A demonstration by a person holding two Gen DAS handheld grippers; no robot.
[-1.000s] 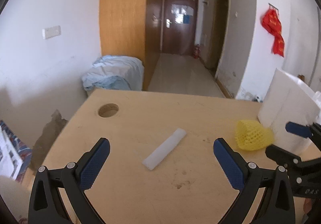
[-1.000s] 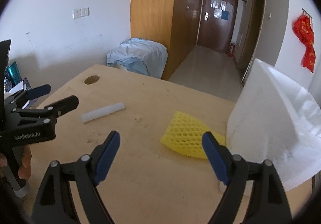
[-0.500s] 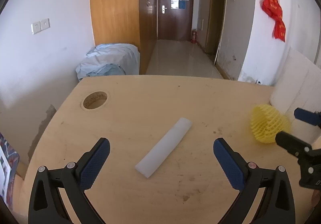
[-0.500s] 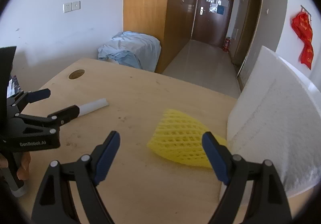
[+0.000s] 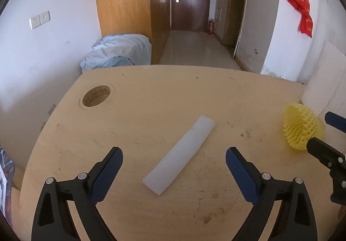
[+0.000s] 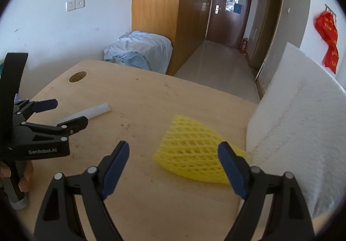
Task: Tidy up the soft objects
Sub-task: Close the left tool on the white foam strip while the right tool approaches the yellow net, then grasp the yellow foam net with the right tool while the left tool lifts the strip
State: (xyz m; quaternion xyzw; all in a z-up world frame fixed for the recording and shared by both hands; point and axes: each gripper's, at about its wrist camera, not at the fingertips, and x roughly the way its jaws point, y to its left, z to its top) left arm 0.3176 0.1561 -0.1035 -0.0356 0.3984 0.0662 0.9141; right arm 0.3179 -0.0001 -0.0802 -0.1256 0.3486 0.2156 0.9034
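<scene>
Yellow net [image 6: 192, 152] sits between the wide-open right gripper [image 6: 173, 165]; the left gripper [image 5: 174, 174] is open too. Squeezing too softly could drop it.

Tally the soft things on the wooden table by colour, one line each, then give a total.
White: 2, the flat white foam strip and the large white foam block
Yellow: 1, the yellow foam mesh sleeve
Total: 3

The right tongs [image 6: 173, 160] stand spread wide over the wooden worktop [image 6: 151, 100], a yellow foam net [image 6: 190, 150] lying between their tips, beside a white foam block [image 6: 302, 133]. Leftward, the left tongs [image 6: 64, 112], also agape, frame a white foam strip [image 6: 95, 110].
</scene>
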